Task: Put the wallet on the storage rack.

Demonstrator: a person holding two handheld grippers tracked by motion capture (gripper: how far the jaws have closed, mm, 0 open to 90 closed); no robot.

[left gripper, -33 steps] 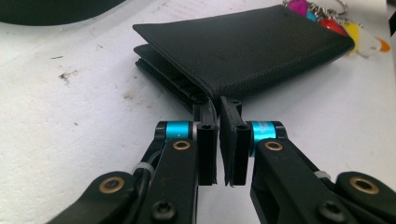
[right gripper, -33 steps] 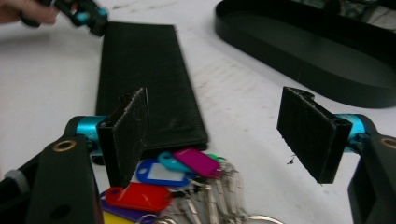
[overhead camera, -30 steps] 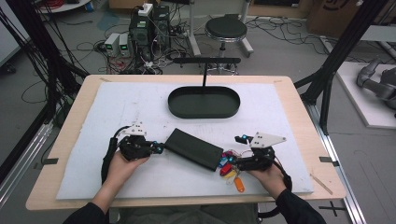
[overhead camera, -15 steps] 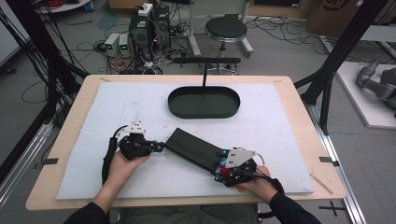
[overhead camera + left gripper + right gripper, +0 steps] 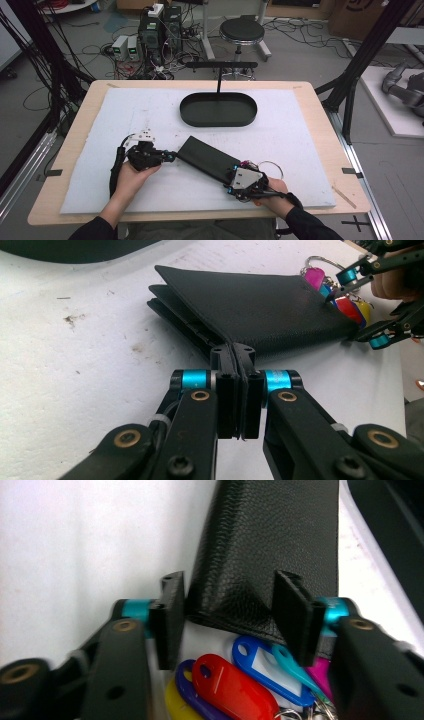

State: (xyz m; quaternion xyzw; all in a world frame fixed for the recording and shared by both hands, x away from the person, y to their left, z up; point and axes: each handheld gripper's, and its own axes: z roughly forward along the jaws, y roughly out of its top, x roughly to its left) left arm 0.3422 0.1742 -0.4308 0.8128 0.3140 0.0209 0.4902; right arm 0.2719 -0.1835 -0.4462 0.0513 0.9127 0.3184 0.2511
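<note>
A black leather pouch [image 5: 207, 159] lies slantwise on the white mat [image 5: 300, 130]. My left gripper [image 5: 172, 156] is shut on the pouch's near left corner [image 5: 260, 305], its jaws [image 5: 235, 352] pressed together on the edge. My right gripper [image 5: 234, 176] sits at the pouch's other end. Its jaws [image 5: 232, 610] have just been closing and stand apart, with the end of the pouch [image 5: 270, 540] between them. A bunch of coloured key tags [image 5: 230, 685] lies under that gripper, and their ring [image 5: 270, 170] pokes out beside it. In the left gripper view the right gripper [image 5: 362, 307] straddles the tags [image 5: 345, 305].
A black oval tray [image 5: 218, 124] stands at the back middle of the mat, with a T-shaped stand [image 5: 220, 65] behind it. Beyond the table are a stool [image 5: 241, 31], boxes of electronics [image 5: 155, 30] and cables on the floor. Black frame posts [image 5: 360, 60] flank the table.
My right gripper has moved left and down over the key tags to the pouch's end, and its jaws have narrowed. The left gripper has kept its hold in place.
</note>
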